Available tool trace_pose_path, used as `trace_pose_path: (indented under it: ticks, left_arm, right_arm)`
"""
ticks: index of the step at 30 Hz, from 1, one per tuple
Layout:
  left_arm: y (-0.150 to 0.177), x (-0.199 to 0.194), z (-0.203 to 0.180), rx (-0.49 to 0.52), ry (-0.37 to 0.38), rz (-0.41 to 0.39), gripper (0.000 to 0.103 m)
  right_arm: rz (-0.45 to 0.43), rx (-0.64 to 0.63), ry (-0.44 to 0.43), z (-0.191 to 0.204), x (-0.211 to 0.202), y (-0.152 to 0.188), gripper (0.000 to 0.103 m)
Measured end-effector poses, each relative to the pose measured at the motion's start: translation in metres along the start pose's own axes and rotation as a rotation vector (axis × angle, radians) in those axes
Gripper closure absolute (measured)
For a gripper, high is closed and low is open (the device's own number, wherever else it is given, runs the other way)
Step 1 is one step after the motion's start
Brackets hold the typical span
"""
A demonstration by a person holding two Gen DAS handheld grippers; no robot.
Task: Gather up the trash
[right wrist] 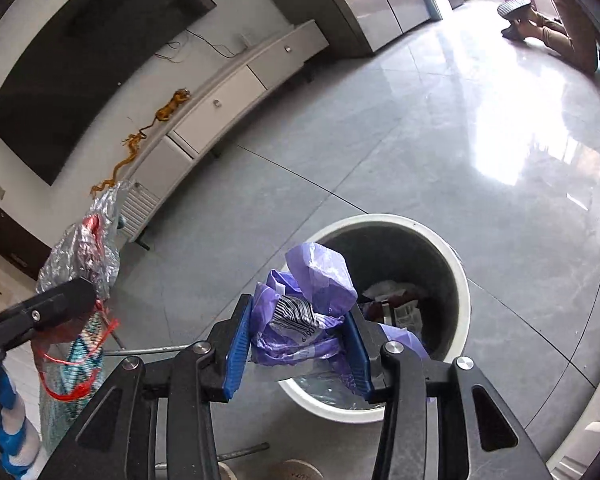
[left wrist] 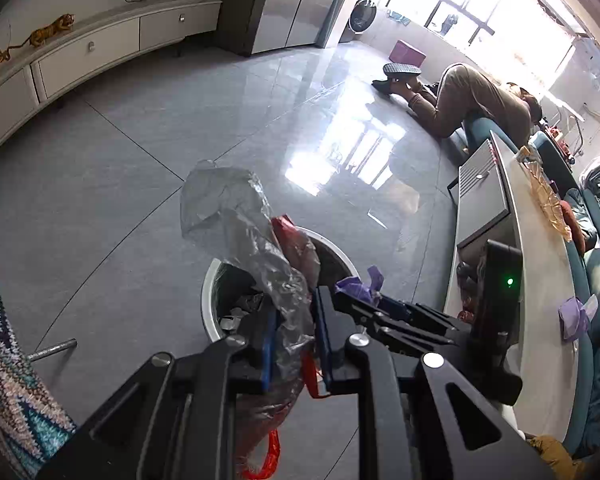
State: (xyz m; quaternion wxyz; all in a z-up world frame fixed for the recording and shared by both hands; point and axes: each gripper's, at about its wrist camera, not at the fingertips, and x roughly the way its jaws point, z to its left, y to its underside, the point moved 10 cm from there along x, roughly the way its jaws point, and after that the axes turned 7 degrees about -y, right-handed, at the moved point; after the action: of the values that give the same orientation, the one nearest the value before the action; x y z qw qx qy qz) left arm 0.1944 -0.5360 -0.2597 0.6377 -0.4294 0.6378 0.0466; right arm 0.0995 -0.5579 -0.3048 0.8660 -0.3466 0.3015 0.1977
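Currently, a crumpled clear plastic wrapper [left wrist: 236,232] with red printing and a red string is pinched between the blue pads [left wrist: 269,344] of the left claw [left wrist: 294,340], which is clenched on it; the wrapper stands up from the claw's tips and hangs over the near left edge of the round white trash bin [left wrist: 212,300] on the grey tiled floor [left wrist: 120,200]. A wad of purple plastic bag [right wrist: 304,304] with a barcode label is gripped in the right claw [right wrist: 298,336], its blue pads [right wrist: 238,340] pressed against both sides of the wad, and it is held over the near left rim of the same bin [right wrist: 462,308]. Paper scraps and packaging [right wrist: 400,304] are seen lying inside the bin. In the right wrist view the left claw [right wrist: 60,300] with its wrapper is seen to the left, apart from the bin. A white bench [left wrist: 540,320] is seen at the right, with another purple scrap [left wrist: 574,316] on it. A low white cabinet [left wrist: 100,48] runs along the far wall, with orange figurines [left wrist: 52,30] on top. A person [left wrist: 480,96] is seen crouched on the floor at the far right.
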Motion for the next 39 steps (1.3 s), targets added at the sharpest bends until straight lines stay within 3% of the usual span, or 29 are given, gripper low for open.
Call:
trace_pose_path:
  ticks: [3,6,7,10,15,23,31,39]
  left_arm:
    - [-0.002,0.023,-0.001,-0.011,0.012,0.031,0.080]
    - [-0.005,0.032,-0.001,-0.041,0.038,0.037,0.054]
    - [-0.006,0.034,-0.002,-0.050,0.048,0.033,0.050]
    - [-0.008,0.037,-0.002,-0.057,0.058,0.035,0.049]
    - [-0.007,0.021,0.006,-0.066,0.061,0.009,0.049]
    - [-0.005,-0.038,0.013,-0.068,0.010,-0.097,0.049]
    - [0.015,-0.130,0.035,-0.049,-0.072,-0.227,0.049]
    - [0.061,-0.214,0.082,-0.039,-0.191,-0.317,0.046]
  right_arm:
    - [0.033,0.016,0.030,-0.017,0.017,0.003,0.060]
    - [0.055,0.033,0.057,-0.030,0.032,0.004,0.058]
    - [0.059,0.037,0.068,-0.031,0.037,0.004,0.056]
    - [0.063,0.044,0.094,-0.038,0.040,0.008,0.042]
    - [0.060,0.028,0.131,-0.042,0.032,0.012,0.038]
    - [-0.004,-0.018,0.197,-0.029,0.019,-0.006,0.032]
    - [-0.109,-0.121,0.207,0.032,-0.031,-0.015,0.022]
    - [-0.211,-0.263,0.185,0.127,-0.089,-0.008,0.011]
